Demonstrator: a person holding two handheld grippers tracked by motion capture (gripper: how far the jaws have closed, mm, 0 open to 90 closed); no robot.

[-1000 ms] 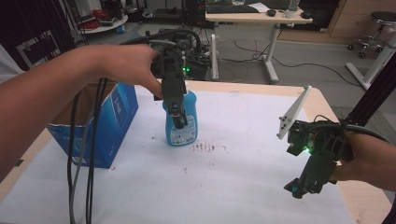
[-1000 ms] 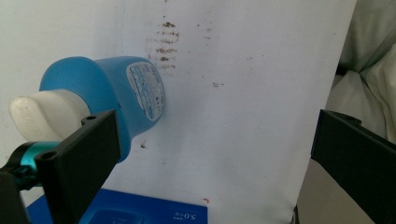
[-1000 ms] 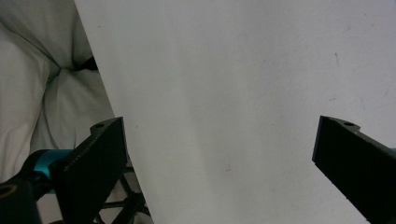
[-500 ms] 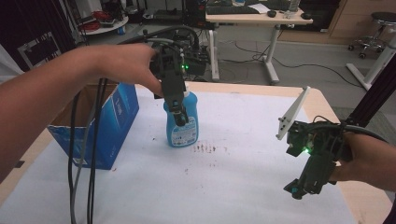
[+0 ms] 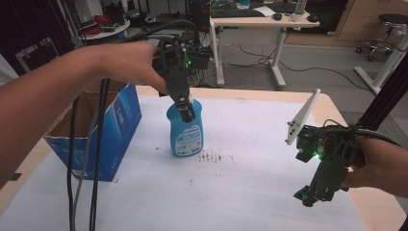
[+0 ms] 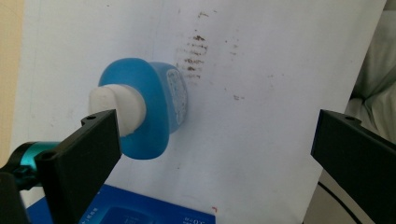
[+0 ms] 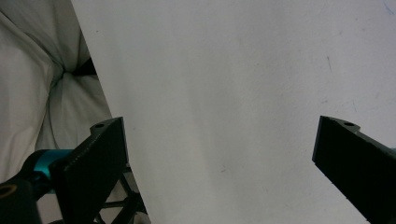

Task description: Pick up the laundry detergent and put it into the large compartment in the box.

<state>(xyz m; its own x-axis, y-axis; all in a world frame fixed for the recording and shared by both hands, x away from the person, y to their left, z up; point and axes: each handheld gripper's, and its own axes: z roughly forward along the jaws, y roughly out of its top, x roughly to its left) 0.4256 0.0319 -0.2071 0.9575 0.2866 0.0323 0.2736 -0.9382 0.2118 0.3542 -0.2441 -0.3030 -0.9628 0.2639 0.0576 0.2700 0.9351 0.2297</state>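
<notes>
The blue bottle (image 5: 185, 132) looks like smooth, stiff plastic, likely slippery; best taken at its white cap (image 6: 114, 107); left gripper (image 5: 185, 111) hangs wide above it; right gripper (image 5: 308, 195), at four o'clock, also wide.

The high view looks forward and down from the person's side, taking in the whole table (image 5: 250, 202) with the office behind it at the frame's top. The left gripper view looks steeply down from close above the blue bottle (image 6: 154, 112), lying left of centre; the high view shares that bottle (image 5: 185, 132). The right gripper view looks down close on the white table surface (image 7: 233, 93).
</notes>
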